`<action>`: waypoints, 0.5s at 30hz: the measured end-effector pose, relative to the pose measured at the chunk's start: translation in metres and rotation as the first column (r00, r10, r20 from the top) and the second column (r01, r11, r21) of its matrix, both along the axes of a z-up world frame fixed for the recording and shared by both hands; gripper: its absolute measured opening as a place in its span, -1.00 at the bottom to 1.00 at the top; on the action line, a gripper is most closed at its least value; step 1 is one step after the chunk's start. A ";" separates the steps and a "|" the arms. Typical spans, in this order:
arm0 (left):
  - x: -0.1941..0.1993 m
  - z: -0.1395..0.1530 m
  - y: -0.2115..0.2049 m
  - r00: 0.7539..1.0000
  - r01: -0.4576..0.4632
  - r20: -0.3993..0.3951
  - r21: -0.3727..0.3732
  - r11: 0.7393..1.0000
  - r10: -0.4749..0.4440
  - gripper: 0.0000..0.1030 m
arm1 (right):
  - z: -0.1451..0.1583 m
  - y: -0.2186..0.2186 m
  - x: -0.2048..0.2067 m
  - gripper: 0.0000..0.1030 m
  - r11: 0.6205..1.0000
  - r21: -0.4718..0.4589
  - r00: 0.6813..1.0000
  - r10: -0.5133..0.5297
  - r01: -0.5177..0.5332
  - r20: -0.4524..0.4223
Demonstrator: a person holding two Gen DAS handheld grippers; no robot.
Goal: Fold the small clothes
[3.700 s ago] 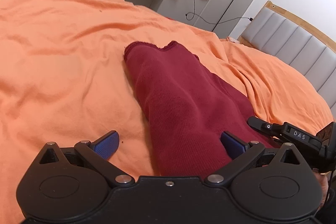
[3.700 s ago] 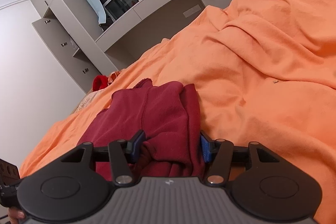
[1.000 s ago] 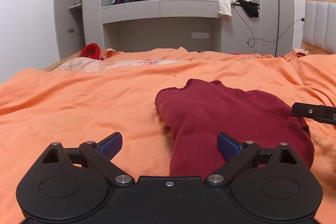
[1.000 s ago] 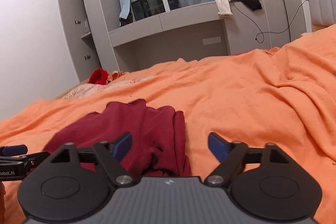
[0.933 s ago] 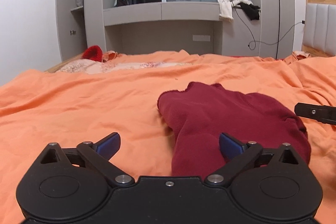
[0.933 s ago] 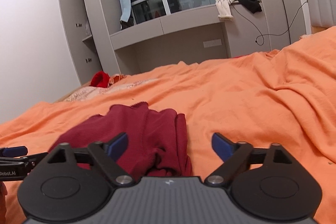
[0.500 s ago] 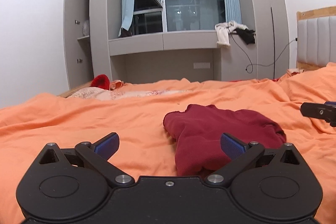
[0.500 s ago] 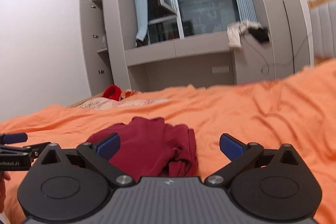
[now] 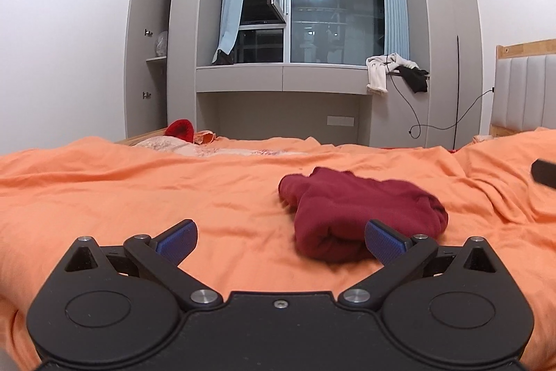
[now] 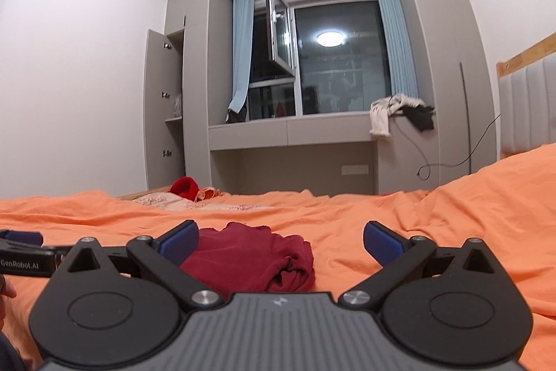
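A folded dark red knitted garment [image 9: 361, 211] lies on a rumpled orange bedspread [image 9: 139, 190], roughly in the middle of the bed, with nothing resting on it. In the left wrist view the bundle sits right of centre, its rolled near end just beyond the right blue pad; in the right wrist view the same bundle [image 10: 253, 261] sits left of centre, partly hidden behind the left blue pad.

The left gripper [image 9: 280, 237] has its jaws spread wide, nothing between them but bare bedspread, and the pads touch no cloth. The right gripper [image 10: 280, 237] likewise stands with jaws wide apart and empty, above the bedspread [image 10: 451, 232] and short of the garment. Part of the left gripper also shows at the left edge of the right wrist view, with what may be a fingertip [image 10: 7, 291] beside it, though that corner is too cramped to be sure.

Far across the bed a bright red woolly item [image 9: 180, 129] lies beside pale patterned bedding [image 9: 163, 145]. Beyond stands a grey built-in cabinet [image 9: 285, 82] under a dark window [image 9: 333, 9] with light blue curtains [image 9: 231, 9]. White and black clothes [image 9: 392, 68] hang over the ledge at the right, a black cable [image 9: 434, 124] trailing below. A padded headboard with a wooden frame [image 9: 524, 89] is at the far right.
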State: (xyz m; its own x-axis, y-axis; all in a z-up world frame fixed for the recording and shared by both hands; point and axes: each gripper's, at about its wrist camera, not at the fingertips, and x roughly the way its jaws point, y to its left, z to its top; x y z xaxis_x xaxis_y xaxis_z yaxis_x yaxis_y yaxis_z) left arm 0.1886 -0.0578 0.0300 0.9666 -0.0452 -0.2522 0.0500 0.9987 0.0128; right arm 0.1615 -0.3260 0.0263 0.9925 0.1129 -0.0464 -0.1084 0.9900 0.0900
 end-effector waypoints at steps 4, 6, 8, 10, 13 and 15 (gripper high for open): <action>-0.015 -0.004 0.005 1.000 -0.002 -0.002 -0.011 1.000 0.002 0.99 | -0.005 0.003 -0.024 1.00 1.000 0.011 1.000 -0.022 0.022 0.012; -0.021 -0.006 0.007 1.000 0.001 -0.003 -0.023 1.000 -0.001 0.99 | -0.010 0.006 -0.036 1.00 0.999 0.012 0.999 -0.029 0.029 0.012; -0.029 -0.010 0.009 1.000 0.009 -0.007 -0.031 0.999 -0.009 0.99 | -0.015 0.007 -0.048 1.00 0.999 0.004 0.999 -0.040 0.040 0.011; -0.036 -0.015 0.011 1.000 0.015 -0.020 -0.037 0.999 -0.015 0.99 | -0.018 0.011 -0.058 1.00 0.999 -0.011 0.999 -0.052 0.052 0.010; -0.045 -0.025 0.012 0.999 0.019 -0.049 -0.040 0.999 -0.021 0.99 | -0.023 0.017 -0.068 1.00 0.999 -0.028 0.999 -0.042 0.042 -0.002; -0.051 -0.031 0.013 0.998 0.019 -0.066 -0.037 0.999 -0.022 0.99 | -0.026 0.020 -0.073 1.00 0.999 -0.035 0.999 -0.039 0.038 -0.011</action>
State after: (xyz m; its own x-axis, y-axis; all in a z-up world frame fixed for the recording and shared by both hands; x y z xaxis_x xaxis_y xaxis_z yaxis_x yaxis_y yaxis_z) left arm 0.1374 -0.0450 -0.0009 0.9465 -0.0752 -0.3139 0.0700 0.9972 -0.0278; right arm 0.0883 -0.3063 0.0007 0.9955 0.0725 -0.0617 -0.0691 0.9960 0.0564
